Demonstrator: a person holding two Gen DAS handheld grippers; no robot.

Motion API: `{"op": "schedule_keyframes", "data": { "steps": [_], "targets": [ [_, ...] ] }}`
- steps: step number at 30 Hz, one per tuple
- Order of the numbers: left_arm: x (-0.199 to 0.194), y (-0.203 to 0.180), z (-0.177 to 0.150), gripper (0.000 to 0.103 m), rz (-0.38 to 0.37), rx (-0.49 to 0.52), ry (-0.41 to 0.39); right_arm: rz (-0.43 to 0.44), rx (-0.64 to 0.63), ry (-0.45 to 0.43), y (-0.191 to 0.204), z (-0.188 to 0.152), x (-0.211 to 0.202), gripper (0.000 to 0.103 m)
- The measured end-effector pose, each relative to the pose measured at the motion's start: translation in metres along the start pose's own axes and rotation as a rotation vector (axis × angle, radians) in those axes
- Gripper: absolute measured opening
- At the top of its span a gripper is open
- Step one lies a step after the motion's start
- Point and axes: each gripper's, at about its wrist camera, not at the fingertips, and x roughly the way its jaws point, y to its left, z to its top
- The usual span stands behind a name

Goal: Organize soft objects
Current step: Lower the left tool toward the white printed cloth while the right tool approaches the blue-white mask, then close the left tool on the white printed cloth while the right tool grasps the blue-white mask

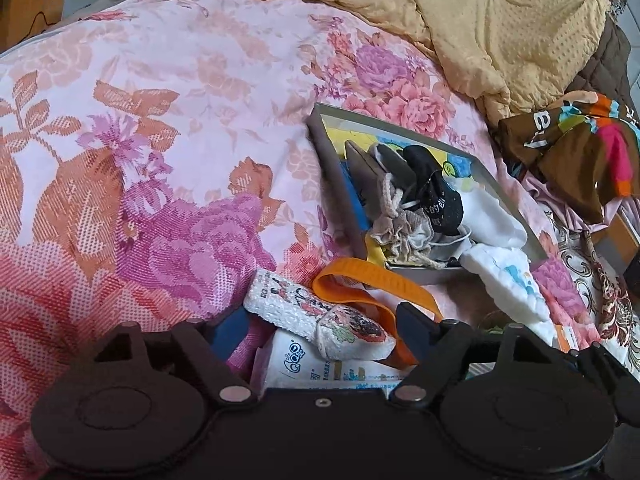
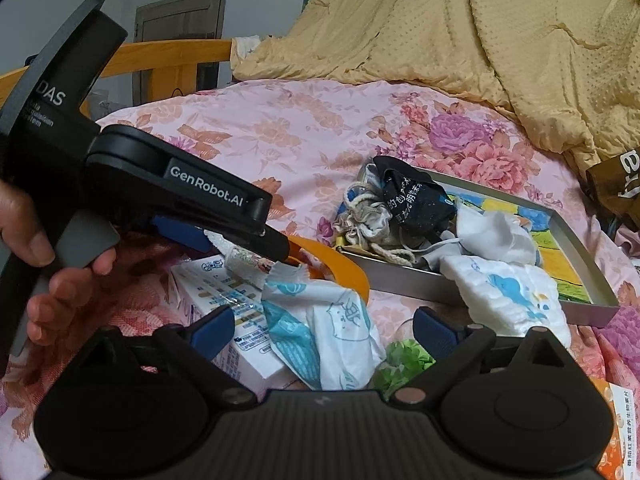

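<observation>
Your left gripper (image 1: pixel 316 332) is sitting low in the centre of its own view, jaws standing apart around a white patterned sponge (image 1: pixel 320 320). The sponge is lying between the blue pads, but you cannot tell from either view whether they are pressing on it. In the right wrist view that same gripper (image 2: pixel 240 236) is reaching in from the upper left, with your hand (image 2: pixel 48 248) wrapping its grey handle at the left edge.

Your right gripper (image 2: pixel 324 328) is hovering at the bottom centre of its view with its jaws wide, nothing touching the pads. A white cloth with blue prints (image 2: pixel 336 340) is lying crumpled between and just beyond them, beside a white box (image 2: pixel 224 312) (printed with small text).

An orange strap (image 1: pixel 372 292) is curling just past the sponge, toward the centre of the left view. The grey tray (image 1: pixel 332 184) is resting tilted on the floral bedsheet (image 1: pixel 160 140), right of centre in both views. Inside it, a black cloth (image 1: pixel 440 196), a beige drawstring pouch (image 1: pixel 396 220) and a white cloth (image 1: pixel 496 216) are piling up together. Another white cloth with blue fish (image 2: pixel 508 292) is draping over the tray's near rim. A yellow blanket (image 1: pixel 500 28) is bunching across the upper right.
</observation>
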Motion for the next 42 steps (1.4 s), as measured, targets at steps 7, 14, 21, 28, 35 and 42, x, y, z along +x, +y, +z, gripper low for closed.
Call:
{"op": "schedule_keyframes", "data": {
  "steps": [7, 14, 21, 28, 35, 42],
  "targets": [
    [-0.003, -0.002, -0.001, 0.075, -0.012, 0.002, -0.015, 0.005, 0.002, 0.004, 0.0, -0.001, 0.002, 0.095],
    [-0.004, -0.003, -0.004, 0.066, -0.033, 0.01, -0.016, 0.013, 0.012, 0.008, 0.002, 0.0, 0.004, 0.09],
    [-0.003, 0.005, -0.002, 0.06, -0.048, -0.036, -0.024, 0.021, 0.035, 0.02, 0.0, 0.001, 0.008, 0.086],
    [0.004, 0.013, -0.004, 0.054, -0.053, -0.07, -0.018, 0.022, 0.045, 0.028, 0.001, 0.0, 0.01, 0.085],
    [0.004, 0.017, -0.002, 0.044, -0.05, -0.107, -0.024, 0.017, 0.072, 0.031, -0.003, 0.0, 0.01, 0.074],
    [0.0, 0.019, -0.001, 0.033, -0.068, -0.128, -0.044, 0.011, 0.075, 0.031, -0.002, 0.001, 0.009, 0.06]
  ]
}}
